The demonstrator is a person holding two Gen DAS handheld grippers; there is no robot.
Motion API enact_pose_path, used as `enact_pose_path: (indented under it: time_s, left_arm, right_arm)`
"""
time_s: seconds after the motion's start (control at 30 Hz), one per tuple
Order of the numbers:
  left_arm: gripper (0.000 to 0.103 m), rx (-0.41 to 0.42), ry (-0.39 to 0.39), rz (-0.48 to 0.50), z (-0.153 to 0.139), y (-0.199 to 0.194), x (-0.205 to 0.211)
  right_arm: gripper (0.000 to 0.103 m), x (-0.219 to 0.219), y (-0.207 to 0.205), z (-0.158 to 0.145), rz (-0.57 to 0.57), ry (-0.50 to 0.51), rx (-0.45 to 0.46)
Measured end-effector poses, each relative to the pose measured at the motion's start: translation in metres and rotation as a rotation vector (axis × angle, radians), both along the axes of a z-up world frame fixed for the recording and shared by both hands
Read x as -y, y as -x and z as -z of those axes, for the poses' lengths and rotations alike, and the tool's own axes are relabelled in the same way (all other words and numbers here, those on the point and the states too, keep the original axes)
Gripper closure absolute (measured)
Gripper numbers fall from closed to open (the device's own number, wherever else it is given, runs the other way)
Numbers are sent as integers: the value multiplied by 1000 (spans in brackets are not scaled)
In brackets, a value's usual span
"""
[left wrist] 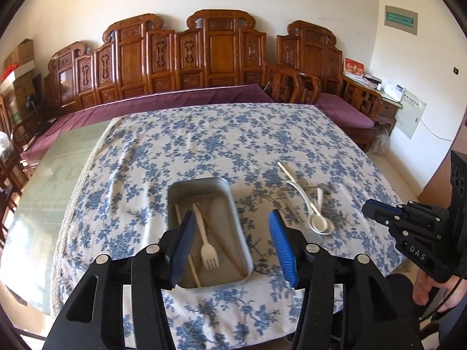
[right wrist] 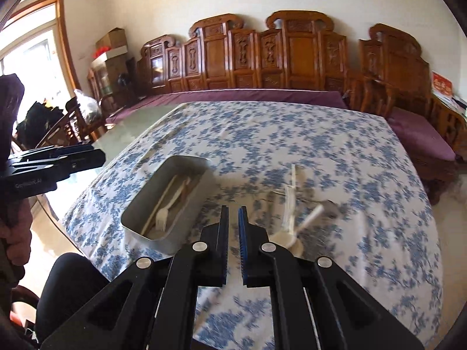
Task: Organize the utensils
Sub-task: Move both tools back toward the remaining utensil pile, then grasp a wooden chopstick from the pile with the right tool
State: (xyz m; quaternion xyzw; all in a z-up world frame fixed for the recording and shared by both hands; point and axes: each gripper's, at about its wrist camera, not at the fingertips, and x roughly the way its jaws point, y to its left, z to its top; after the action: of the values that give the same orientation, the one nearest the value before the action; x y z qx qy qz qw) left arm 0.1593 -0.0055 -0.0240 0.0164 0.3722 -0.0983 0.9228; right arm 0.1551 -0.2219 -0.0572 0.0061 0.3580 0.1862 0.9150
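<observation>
A grey metal tray (left wrist: 239,221) sits on the floral tablecloth (left wrist: 221,140) and holds a white plastic fork (left wrist: 207,248) and chopsticks (left wrist: 186,245). My left gripper (left wrist: 230,218) is open and empty, hovering above the tray's near end. To the tray's right lie loose white spoons (left wrist: 316,221), a chopstick (left wrist: 287,172) and a metal utensil (left wrist: 318,187). My right gripper (right wrist: 233,213) is shut and empty, held above the cloth between the tray (right wrist: 146,195) and the spoons (right wrist: 287,234). It also shows in the left wrist view (left wrist: 369,205).
A carved wooden bench with purple cushions (left wrist: 181,102) runs behind the table. Bare glass tabletop (left wrist: 58,169) lies left of the cloth. A side table with boxes (left wrist: 376,87) stands at the far right. The person's knee (right wrist: 70,285) is at the table's near edge.
</observation>
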Motion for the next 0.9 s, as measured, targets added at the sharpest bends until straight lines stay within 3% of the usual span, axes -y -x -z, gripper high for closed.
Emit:
enact_pose_path:
  time_s: [0.33, 0.9]
  left_arm:
    - [53, -84, -23, 68, 31, -23, 39]
    - [53, -205, -39, 137, 91, -65, 70]
  right_arm:
    - [90, 39, -28, 28, 61, 10, -70]
    - [84, 21, -111, 120, 34, 67, -261]
